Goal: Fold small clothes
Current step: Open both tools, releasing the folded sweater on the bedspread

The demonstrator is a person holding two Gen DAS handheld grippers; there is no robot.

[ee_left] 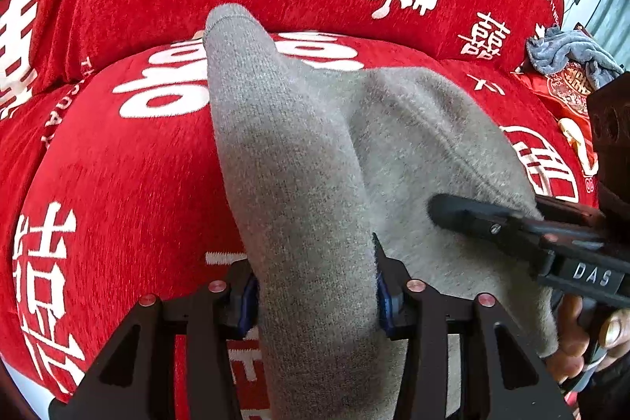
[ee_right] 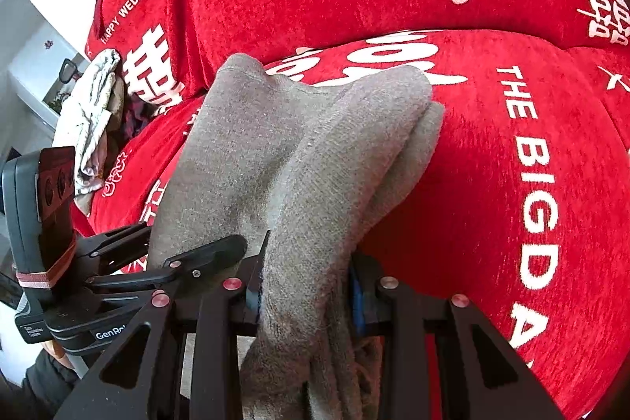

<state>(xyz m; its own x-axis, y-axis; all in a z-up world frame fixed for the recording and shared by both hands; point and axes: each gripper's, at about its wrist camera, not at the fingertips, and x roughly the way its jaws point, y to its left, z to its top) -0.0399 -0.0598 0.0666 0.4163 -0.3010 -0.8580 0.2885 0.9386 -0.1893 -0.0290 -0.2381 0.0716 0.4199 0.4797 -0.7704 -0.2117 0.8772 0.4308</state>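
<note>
Draped over a red plush cushion cover with white lettering (ee_left: 130, 180): a soft grey knitted garment (ee_left: 299, 160), one cuffed end reaching toward 12 o'clock. Pinched between the left gripper (ee_left: 315, 286) pads at 6 o'clock. Likewise clamped in the right gripper (ee_right: 303, 286) at 6 o'clock, bunched folds passing through.

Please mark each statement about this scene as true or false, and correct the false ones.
1. Each gripper holds grey knitted fabric. True: the left gripper and the right gripper both clamp the grey garment.
2. The sofa cover is blue. False: the sofa cover is red with white lettering.
3. The garment lies folded flat on the cushion. False: it hangs stretched between the grippers.
4. A crumpled grey-blue cloth lies further along the sofa. True.
</note>
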